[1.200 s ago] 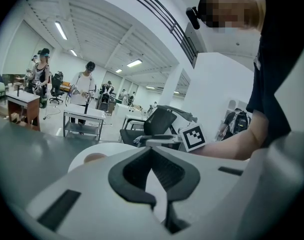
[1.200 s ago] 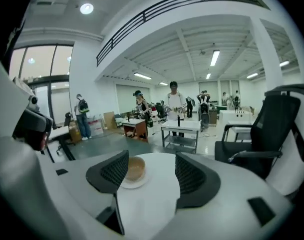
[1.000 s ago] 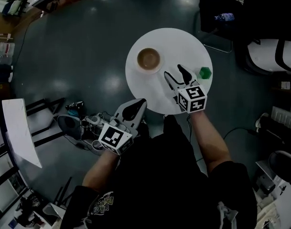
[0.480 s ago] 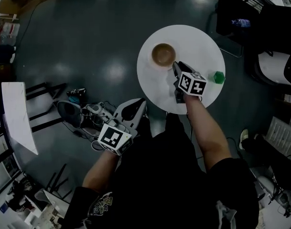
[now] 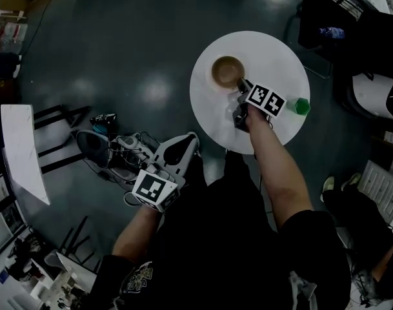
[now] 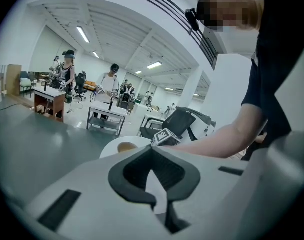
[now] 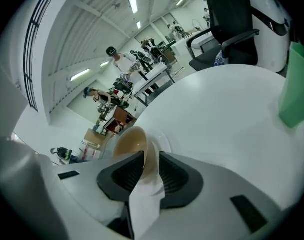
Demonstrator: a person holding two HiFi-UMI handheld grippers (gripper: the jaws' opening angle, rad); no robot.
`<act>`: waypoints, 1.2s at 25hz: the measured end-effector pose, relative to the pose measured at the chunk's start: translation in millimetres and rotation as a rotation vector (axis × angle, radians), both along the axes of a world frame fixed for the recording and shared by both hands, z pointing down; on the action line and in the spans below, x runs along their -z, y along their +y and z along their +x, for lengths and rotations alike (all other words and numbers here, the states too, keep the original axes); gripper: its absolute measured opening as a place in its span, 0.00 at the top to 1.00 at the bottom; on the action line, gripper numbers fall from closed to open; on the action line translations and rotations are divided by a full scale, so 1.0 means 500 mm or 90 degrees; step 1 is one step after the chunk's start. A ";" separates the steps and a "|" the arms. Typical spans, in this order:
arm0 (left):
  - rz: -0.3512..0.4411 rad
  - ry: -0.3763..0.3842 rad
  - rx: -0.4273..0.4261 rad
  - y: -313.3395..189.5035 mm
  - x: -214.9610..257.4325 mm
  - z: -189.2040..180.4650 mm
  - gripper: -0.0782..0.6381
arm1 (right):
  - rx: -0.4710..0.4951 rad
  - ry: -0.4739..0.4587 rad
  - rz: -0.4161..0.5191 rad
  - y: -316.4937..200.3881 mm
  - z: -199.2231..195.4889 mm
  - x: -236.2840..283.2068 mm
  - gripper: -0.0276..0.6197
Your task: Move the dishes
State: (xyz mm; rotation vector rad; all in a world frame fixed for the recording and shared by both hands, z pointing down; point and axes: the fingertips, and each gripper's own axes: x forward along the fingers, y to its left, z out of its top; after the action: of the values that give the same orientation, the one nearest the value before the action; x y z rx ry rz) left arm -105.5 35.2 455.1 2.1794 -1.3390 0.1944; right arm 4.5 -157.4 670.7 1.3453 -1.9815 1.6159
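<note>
Now we grip the one brown bowl (image 5: 227,71) by its near rim, on the single round white table (image 5: 273,50).
Our right gripper (image 7: 149,156) has just been closing, and its pads pinch the bowl's wall. Only its own view shows this, since from the head view the marker cube covers the grip. One green object (image 5: 301,106) stands well apart. Our left gripper (image 5: 186,141), off the table, has its tips together on nothing.

The far half of the round white table (image 5: 273,50) is bare, so there is room to pass there. The brown bowl (image 5: 226,71) fills its left side. A small green thing (image 5: 301,106) blocks the right edge. The person's right arm (image 5: 273,154) lies across the near edge. A black chair (image 5: 341,34) stands just past the table.
</note>
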 end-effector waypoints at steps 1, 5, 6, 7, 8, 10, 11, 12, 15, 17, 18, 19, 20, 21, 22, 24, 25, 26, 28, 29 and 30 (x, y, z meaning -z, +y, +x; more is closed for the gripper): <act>-0.001 0.001 0.004 0.000 0.000 -0.004 0.88 | -0.004 -0.002 -0.003 -0.001 -0.002 -0.002 0.79; 0.002 0.003 0.010 0.000 -0.005 -0.015 0.88 | -0.013 -0.010 -0.013 -0.009 -0.017 -0.006 0.82; 0.001 0.003 0.005 0.002 -0.007 -0.015 0.88 | -0.016 -0.014 -0.017 -0.009 -0.018 -0.006 0.84; -0.001 0.002 -0.001 0.004 -0.009 -0.014 0.88 | -0.018 -0.016 -0.020 -0.009 -0.019 -0.006 0.85; -0.003 0.001 -0.004 0.005 -0.009 -0.012 0.88 | -0.019 -0.017 -0.023 -0.009 -0.020 -0.005 0.86; 0.000 0.003 -0.003 0.000 -0.004 -0.012 0.88 | -0.017 -0.017 -0.027 -0.009 -0.020 -0.005 0.86; 0.002 0.005 0.001 -0.003 -0.003 -0.013 0.88 | -0.016 -0.017 -0.029 -0.009 -0.019 -0.006 0.87; 0.003 0.006 0.003 -0.004 -0.002 -0.013 0.88 | -0.016 -0.016 -0.031 -0.010 -0.019 -0.006 0.88; 0.004 0.007 -0.001 -0.006 -0.003 -0.013 0.88 | -0.011 -0.013 -0.028 -0.011 -0.018 -0.005 0.90; 0.003 0.008 -0.011 -0.004 -0.004 -0.013 0.88 | -0.014 -0.019 -0.022 -0.012 -0.019 0.003 0.91; 0.003 0.007 -0.017 -0.003 -0.005 -0.012 0.88 | -0.016 -0.022 -0.017 -0.012 -0.018 0.009 0.91; 0.002 0.005 -0.023 -0.001 -0.006 -0.010 0.88 | -0.019 -0.024 -0.012 -0.013 -0.017 0.015 0.91; 0.002 0.005 -0.027 0.000 -0.007 -0.008 0.88 | -0.021 -0.024 -0.006 -0.013 -0.013 0.021 0.91; 0.004 0.007 -0.029 -0.001 -0.007 -0.004 0.88 | -0.024 -0.023 -0.002 -0.012 -0.008 0.027 0.91; 0.007 0.008 -0.031 -0.003 -0.004 0.000 0.88 | -0.028 -0.023 0.003 -0.011 0.001 0.033 0.91; 0.012 0.010 -0.042 -0.007 0.002 0.010 0.88 | -0.046 -0.023 0.010 -0.008 0.025 0.046 0.91; 0.015 0.010 -0.049 -0.009 0.003 0.015 0.88 | -0.057 -0.020 0.014 -0.006 0.040 0.053 0.91; 0.017 0.011 -0.058 -0.010 0.005 0.021 0.88 | -0.068 -0.015 0.018 -0.003 0.058 0.058 0.91; 0.024 0.013 -0.076 -0.014 0.009 0.036 0.88 | -0.090 0.004 0.026 0.005 0.100 0.065 0.91; 0.028 0.015 -0.082 -0.016 0.011 0.043 0.88 | -0.101 0.015 0.028 0.010 0.124 0.066 0.91; 0.032 0.015 -0.089 -0.017 0.011 0.051 0.88 | -0.114 0.025 0.028 0.015 0.148 0.066 0.91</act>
State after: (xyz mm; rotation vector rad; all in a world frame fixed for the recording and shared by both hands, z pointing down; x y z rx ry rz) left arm -80.2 26.5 449.5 2.3127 -1.1907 0.1890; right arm 78.5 -149.7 637.9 1.5993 -1.9336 1.6156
